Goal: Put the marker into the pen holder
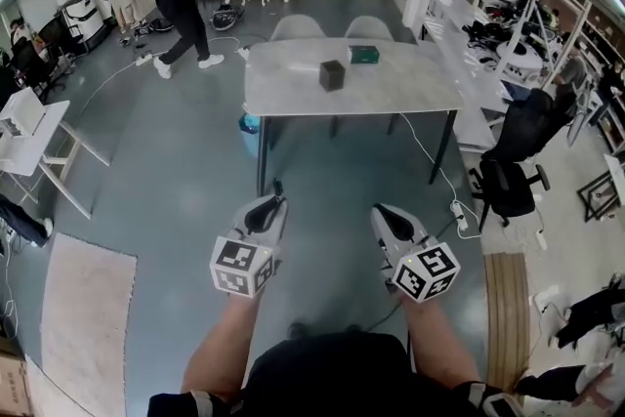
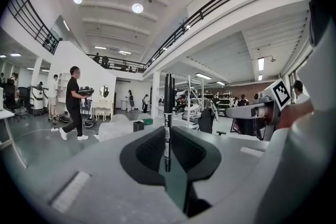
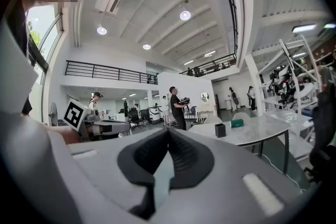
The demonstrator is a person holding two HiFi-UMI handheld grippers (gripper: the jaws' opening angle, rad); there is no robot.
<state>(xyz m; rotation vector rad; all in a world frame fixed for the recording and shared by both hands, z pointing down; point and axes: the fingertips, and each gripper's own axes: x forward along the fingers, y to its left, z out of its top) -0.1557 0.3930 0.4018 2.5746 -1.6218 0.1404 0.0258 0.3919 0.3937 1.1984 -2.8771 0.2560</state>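
Observation:
A black marker stands upright between the jaws of my left gripper, which is shut on it. In the head view the marker's tip pokes out ahead of the left gripper. The pen holder, a small black cube-shaped cup, stands on the grey table well ahead of both grippers; it also shows as the pen holder and pen holder. My right gripper is held beside the left one, and the right gripper is shut with nothing in it.
A green box lies on the table behind the holder. Two grey chairs stand at its far side. A person carrying something walks at the back left. A black office chair and a power strip are at the right.

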